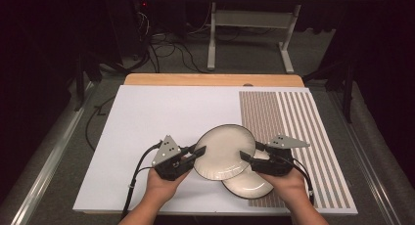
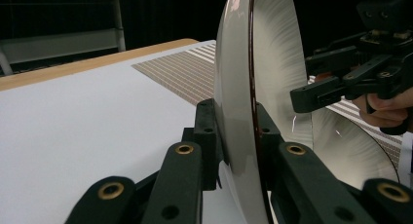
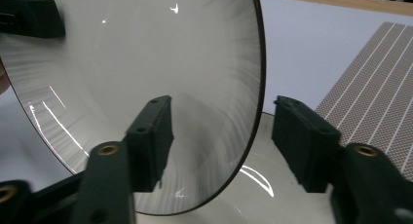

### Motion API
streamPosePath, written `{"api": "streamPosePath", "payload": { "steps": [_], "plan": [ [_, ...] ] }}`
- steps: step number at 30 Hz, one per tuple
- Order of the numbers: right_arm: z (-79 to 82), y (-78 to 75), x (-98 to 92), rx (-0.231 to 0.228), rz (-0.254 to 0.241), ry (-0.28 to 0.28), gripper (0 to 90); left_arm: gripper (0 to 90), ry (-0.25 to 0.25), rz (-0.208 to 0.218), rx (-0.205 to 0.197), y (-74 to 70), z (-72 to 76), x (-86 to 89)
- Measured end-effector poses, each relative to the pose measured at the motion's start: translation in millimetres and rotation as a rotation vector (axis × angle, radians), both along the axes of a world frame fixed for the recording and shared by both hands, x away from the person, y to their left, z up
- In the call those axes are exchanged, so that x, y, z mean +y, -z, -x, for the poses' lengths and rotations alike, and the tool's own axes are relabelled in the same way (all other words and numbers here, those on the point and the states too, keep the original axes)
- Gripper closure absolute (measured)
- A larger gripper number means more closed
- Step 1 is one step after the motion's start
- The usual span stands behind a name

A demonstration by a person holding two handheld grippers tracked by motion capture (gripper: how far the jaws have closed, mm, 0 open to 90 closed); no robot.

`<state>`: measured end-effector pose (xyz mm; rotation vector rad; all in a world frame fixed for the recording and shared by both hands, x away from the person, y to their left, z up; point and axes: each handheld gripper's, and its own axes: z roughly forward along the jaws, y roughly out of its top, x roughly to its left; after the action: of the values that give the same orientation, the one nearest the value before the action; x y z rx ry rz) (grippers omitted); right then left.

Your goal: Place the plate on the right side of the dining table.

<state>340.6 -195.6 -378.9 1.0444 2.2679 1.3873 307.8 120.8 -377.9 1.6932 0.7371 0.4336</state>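
Upper plate, pale with a dark rim, raised and tilted above a second plate that lies flat on the worktop, at the near edge of the striped mat. Your left hand-held gripper is clamped on the upper plate's left rim; in the left gripper view the rim stands edge-on between the closed jaws. Your right hand-held gripper faces the opposite rim, and in the right gripper view the plate's edge runs between its two jaws, one jaw in front of the plate's face and the other standing clear beside the rim, so nothing is gripped there yet. The plate thus lies straight between your two hands, already held on the left; the right jaws straddle the rim and, by judgement, need only close to share the load
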Motion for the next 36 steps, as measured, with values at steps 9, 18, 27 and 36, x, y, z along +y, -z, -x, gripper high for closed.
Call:
{"api": "streamPosePath", "payload": {
  "steps": [9,18,27,36],
  "plan": [
    [-4.8,6.8,-6.2,0.072,-0.056,0.011,60.5,78.7,0.000,0.000,-0.001,0.0,0.0,-0.1],
    [-5.5,10.1,-5.0,0.088,-0.071,-0.020,75.0,78.8,-0.003,0.017,0.018,0.5,-1.8,0.1],
    [-6.5,9.2,-10.0,0.124,-0.101,-0.026,79.8,79.8,-0.007,0.038,0.054,-1.5,-1.6,0.0],
    [0.4,-5.1,-19.3,0.082,-0.131,-0.027,84.2,80.6,-0.006,0.037,0.066,-12.1,-2.5,-4.3]
  ]
}}
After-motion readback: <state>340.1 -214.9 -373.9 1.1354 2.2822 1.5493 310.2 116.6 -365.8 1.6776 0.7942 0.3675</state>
